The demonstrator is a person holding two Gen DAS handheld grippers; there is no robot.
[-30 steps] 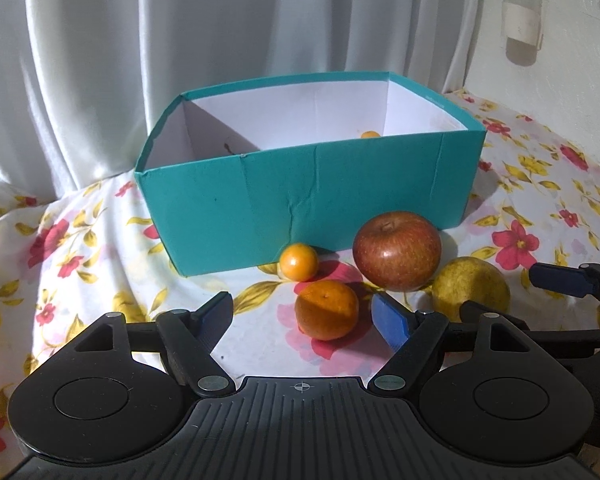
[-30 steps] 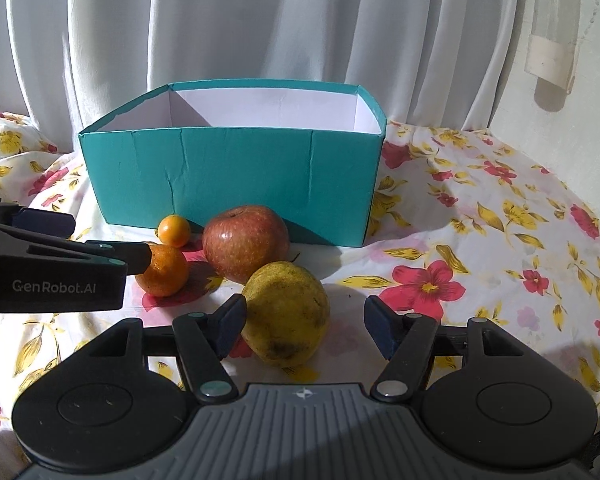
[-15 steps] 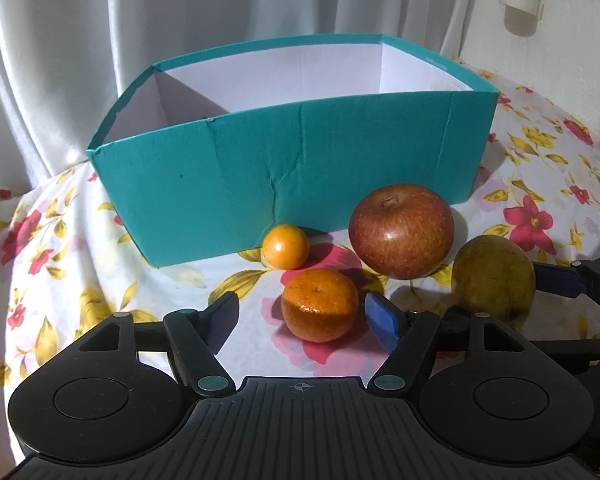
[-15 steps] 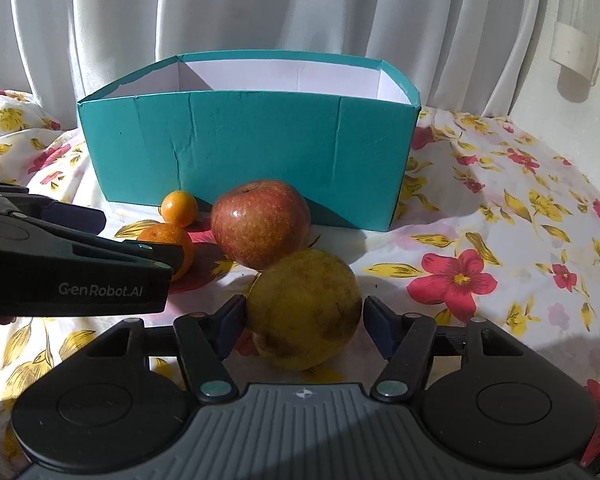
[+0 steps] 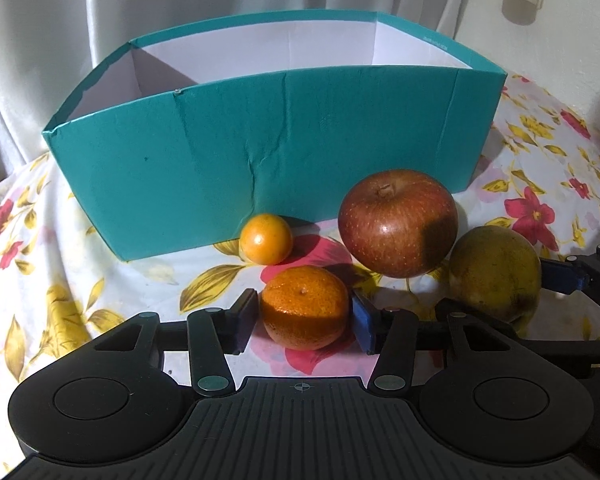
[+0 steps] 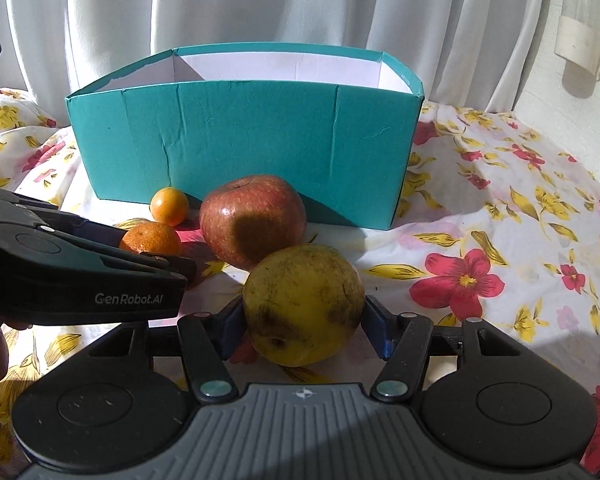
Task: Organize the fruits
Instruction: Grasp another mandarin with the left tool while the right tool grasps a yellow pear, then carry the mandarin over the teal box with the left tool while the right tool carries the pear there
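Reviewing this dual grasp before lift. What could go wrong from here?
1. The left gripper is closing low on the mandarin; the round fruit may squirt out.
2. The right gripper is closing around the yellow-green fruit, which sits against the apple; lifting may roll the apple.
3. The two grippers sit close together and could collide.

Box interior: the near wall of the teal box hides its floor and any contents in both views.
Mandarin: in the right wrist view its lower half is covered by the left claw.
Right claw: cut by the right edge of the left wrist view; one blue pad shows.
Yellow-green fruit: its underside is hidden; kind cannot be told.
Box print: small lettering on the rim is too small to read.
Wall fitting: cut by the frame edge.
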